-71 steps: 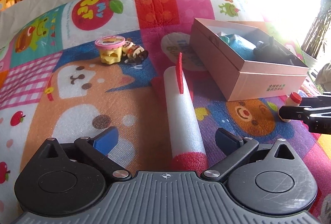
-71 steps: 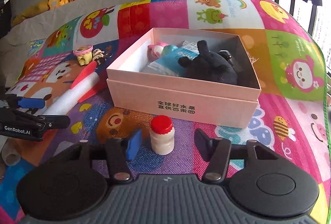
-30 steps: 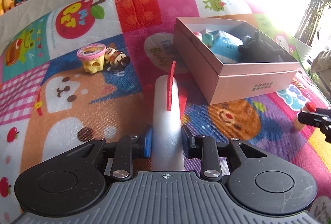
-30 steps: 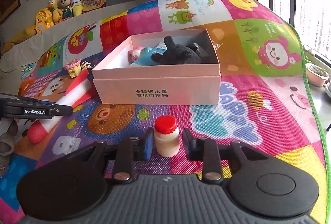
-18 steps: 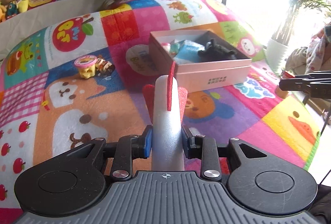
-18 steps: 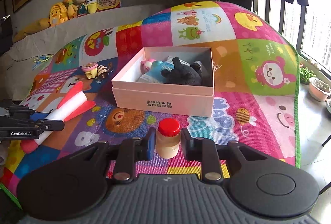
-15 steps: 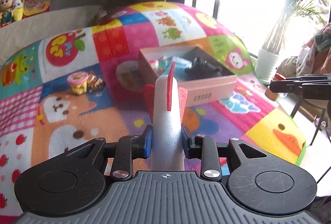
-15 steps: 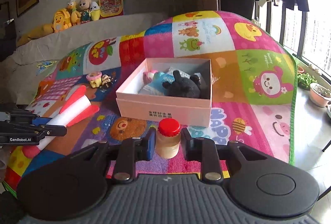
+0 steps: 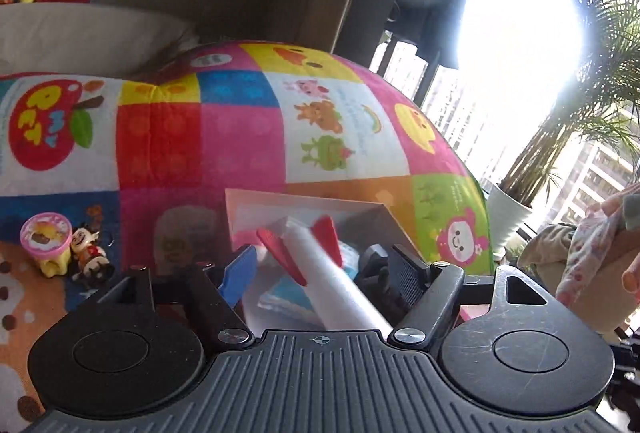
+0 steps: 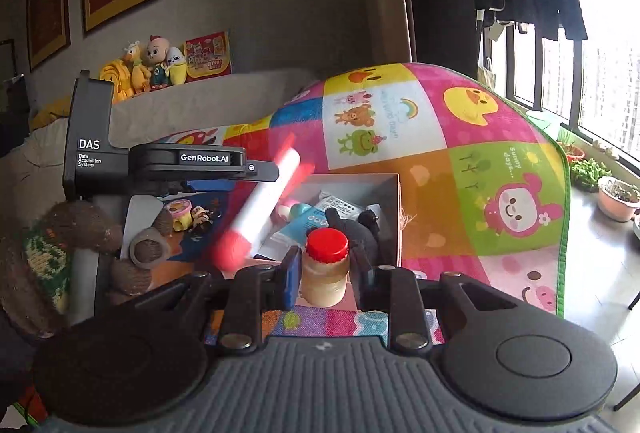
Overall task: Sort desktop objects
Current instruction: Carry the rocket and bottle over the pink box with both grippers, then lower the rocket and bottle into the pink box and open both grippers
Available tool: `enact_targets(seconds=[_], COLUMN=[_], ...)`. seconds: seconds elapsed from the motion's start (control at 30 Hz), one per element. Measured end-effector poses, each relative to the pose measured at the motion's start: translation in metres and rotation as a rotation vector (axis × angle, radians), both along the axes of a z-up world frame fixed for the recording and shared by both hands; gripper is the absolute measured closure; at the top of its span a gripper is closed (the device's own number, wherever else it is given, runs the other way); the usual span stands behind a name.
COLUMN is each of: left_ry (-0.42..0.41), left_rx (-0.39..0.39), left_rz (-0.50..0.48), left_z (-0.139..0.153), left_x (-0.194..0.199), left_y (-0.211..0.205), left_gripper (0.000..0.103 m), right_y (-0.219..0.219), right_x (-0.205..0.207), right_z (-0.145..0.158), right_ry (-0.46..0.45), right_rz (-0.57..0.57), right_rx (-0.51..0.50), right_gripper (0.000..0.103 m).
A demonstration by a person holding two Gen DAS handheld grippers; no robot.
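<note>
The white foam rocket with red fins (image 9: 340,285) lies tilted between the jaws of my left gripper (image 9: 310,265), which are opening; the pads no longer press on it. It hangs over the open pink box (image 9: 256,201). In the right wrist view the rocket (image 10: 264,201) is blurred, nose up, just off the left gripper (image 10: 260,169) and above the box (image 10: 396,201). My right gripper (image 10: 326,261) is shut on a small bottle with a red cap (image 10: 325,273), held in the air near the box's front edge.
The box holds a black plush toy (image 10: 360,229) and blue packets. A pink-lidded yellow toy (image 9: 46,237) and a small figurine (image 9: 88,253) sit on the colourful mat at the left. A gloved hand (image 10: 80,233) holds the left gripper. Plant pots (image 10: 618,197) stand by the window.
The left gripper has carried the rocket up and over the box and its jaws have spread apart, freeing the rocket. The right gripper has risen with the bottle still gripped.
</note>
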State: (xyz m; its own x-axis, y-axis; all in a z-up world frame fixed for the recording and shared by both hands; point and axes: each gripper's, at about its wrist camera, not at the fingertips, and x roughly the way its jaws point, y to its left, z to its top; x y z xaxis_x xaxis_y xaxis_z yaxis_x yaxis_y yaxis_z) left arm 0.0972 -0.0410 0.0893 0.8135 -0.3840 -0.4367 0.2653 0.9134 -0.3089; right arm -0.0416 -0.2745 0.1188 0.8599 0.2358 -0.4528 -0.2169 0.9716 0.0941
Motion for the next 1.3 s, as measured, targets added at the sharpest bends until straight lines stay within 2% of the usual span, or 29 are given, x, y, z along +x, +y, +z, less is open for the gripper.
enact_targets(seconds=[0.07,0.2,0.3,0.43,0.47,0.5,0.57,0.77,0.93,1.03,1.13,1.2,1.3], left_ry=[-0.006,-0.008,-0.031,-0.010,0.004,0.012,0.020,0.122,0.112,0.101,0.117,0.126,0.138], left_rx=[0.029,0.120,0.158,0.172,0.174,0.172,0.165,0.138,0.102,0.109,0.086,0.076,0.060], left_rz=[0.029,0.019,0.000,-0.039,-0.052,-0.067,-0.086,-0.076,0.008,0.101,0.172,0.206,0.237], left_z=[-0.010,-0.023,-0.024,-0.030,-0.034,-0.037,-0.042,-0.062,-0.059,-0.055,-0.054,-0.055,-0.059], left_x=[-0.011,-0.037,-0.056,-0.061,-0.063,-0.066,-0.072,-0.072,-0.067,-0.070,-0.074,-0.077,-0.082], left_y=[0.014,0.036,0.042,0.040,0.039,0.040,0.045,0.062,0.081,0.099,0.121,0.132,0.145], left_gripper=[0.015,0.009,0.008,0.007,0.007,0.007,0.007,0.007,0.007,0.006,0.005,0.005,0.003], right_y=[-0.002,0.000,0.009,0.025,0.029,0.034,0.046,0.078,0.110,0.140,0.164,0.177,0.189], right_x=[0.008,0.029,0.051,0.105,0.120,0.136,0.149,0.117,0.076,0.056,0.056,0.066,0.083], right_z=[-0.005,-0.007,0.004,0.020,0.020,0.018,0.014,-0.007,-0.037,-0.064,-0.079,-0.086,-0.097], right_ry=[0.015,0.036,0.034,0.076,0.108,0.145,0.156,0.130,0.155,0.123,0.098,0.088,0.153], right_rz=[-0.009,-0.027,0.013,0.032,0.037,0.032,0.017,0.117,0.270,0.380,0.441,0.434,0.427], right_rx=[-0.025,-0.067,-0.035,0.029,0.041,0.048,0.021,-0.121,-0.243,-0.380,-0.420,-0.429,-0.422], right_gripper=[0.078,0.078,0.078,0.077,0.075,0.067,0.067,0.060,0.054,0.054,0.051,0.047,0.047])
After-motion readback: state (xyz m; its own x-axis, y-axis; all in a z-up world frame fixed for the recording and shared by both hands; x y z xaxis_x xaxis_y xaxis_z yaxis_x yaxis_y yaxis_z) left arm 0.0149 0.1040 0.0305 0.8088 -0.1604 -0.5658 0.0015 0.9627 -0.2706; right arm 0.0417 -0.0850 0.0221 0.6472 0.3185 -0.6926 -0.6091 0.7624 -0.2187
